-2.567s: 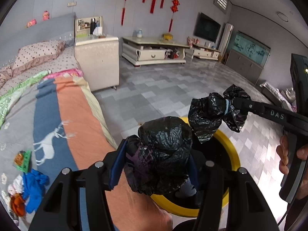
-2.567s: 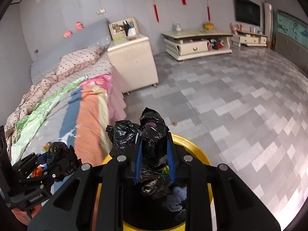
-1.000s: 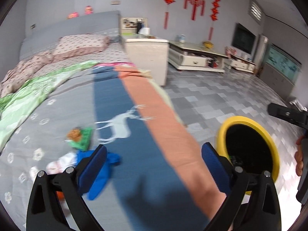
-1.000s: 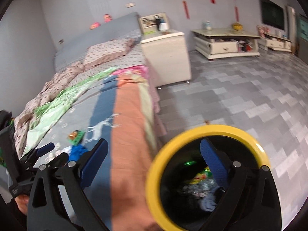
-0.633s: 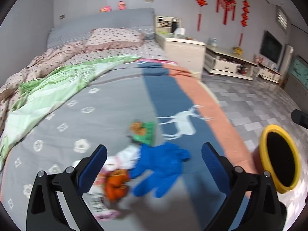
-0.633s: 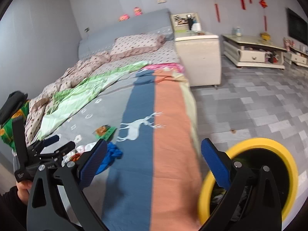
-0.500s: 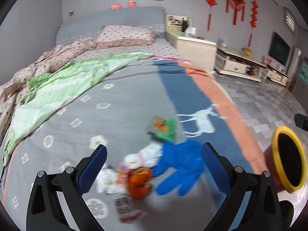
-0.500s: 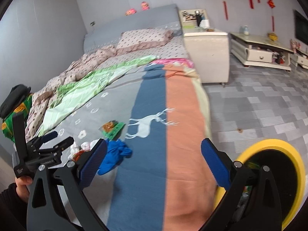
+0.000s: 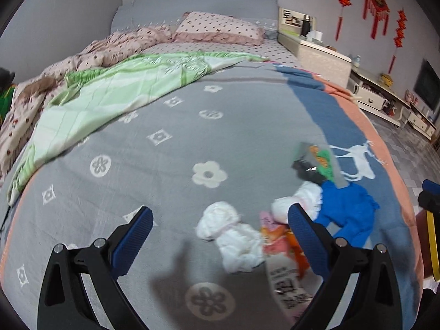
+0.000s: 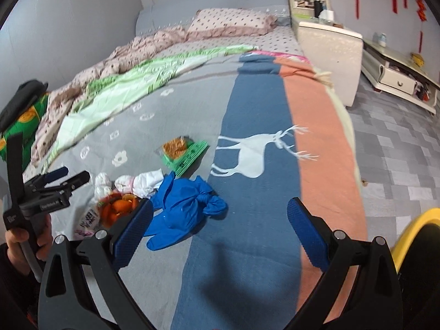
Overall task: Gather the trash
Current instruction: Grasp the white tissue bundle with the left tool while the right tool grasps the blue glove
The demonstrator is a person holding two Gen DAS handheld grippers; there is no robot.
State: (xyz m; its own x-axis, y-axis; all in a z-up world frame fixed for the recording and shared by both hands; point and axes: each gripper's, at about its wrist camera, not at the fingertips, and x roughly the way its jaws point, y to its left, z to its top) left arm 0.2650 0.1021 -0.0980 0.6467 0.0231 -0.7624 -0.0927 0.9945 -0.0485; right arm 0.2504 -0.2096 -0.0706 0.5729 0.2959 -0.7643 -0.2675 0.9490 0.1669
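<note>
Both grippers have swung from the yellow bin [image 10: 412, 220] to the bed. Left gripper [image 9: 220, 236], fingers spread, hovers over white tissue [image 9: 233, 236]; right gripper [image 10: 220, 225], also spread, frames blue gloves [image 10: 184, 206] at lower left.

Both grippers: black plastic frames w/ triangular cut-outs, silver screws at the pivots, blue ribbed pads on the fingers. Left gripper [image 9: 220, 236] & right gripper [image 10: 220, 228] look identical up close. From right wrist cam, left unit shows small white lettering on its body; hand [image 10: 16, 239] wears dark sleeve.
</note>
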